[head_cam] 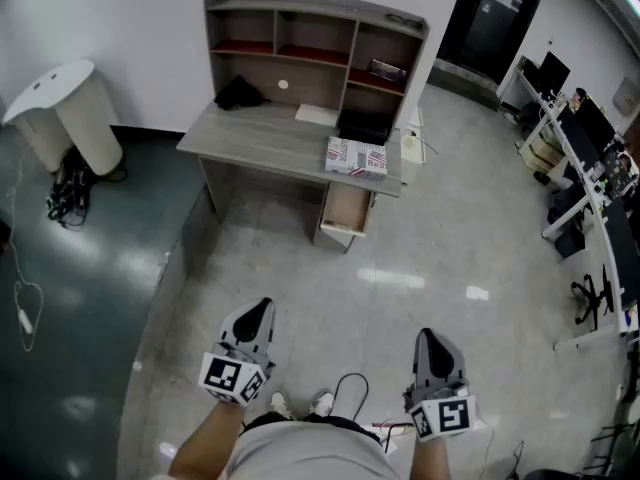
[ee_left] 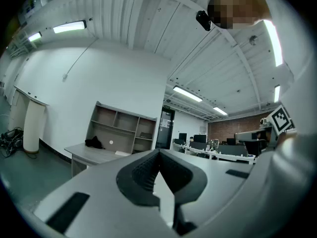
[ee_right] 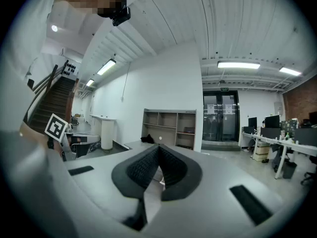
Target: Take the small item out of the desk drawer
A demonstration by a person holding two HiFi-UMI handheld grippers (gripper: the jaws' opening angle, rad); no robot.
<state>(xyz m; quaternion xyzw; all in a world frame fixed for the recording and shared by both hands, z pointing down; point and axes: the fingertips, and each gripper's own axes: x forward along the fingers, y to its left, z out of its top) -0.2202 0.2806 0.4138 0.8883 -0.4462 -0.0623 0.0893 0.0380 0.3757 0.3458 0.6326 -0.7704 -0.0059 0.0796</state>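
Note:
A grey desk with a shelf hutch stands against the far wall. Its drawer under the right end is pulled out; what lies inside is too small to tell. My left gripper and right gripper hang low in the head view, far from the desk and both pointing toward it. The left gripper has its jaws shut with nothing between them. The right gripper is likewise shut and empty. The desk appears far off in the left gripper view, and the hutch in the right gripper view.
A patterned box and a black bundle lie on the desk top. A white rounded stand with cables is at the left. Office desks with monitors line the right. Pale floor lies between me and the desk.

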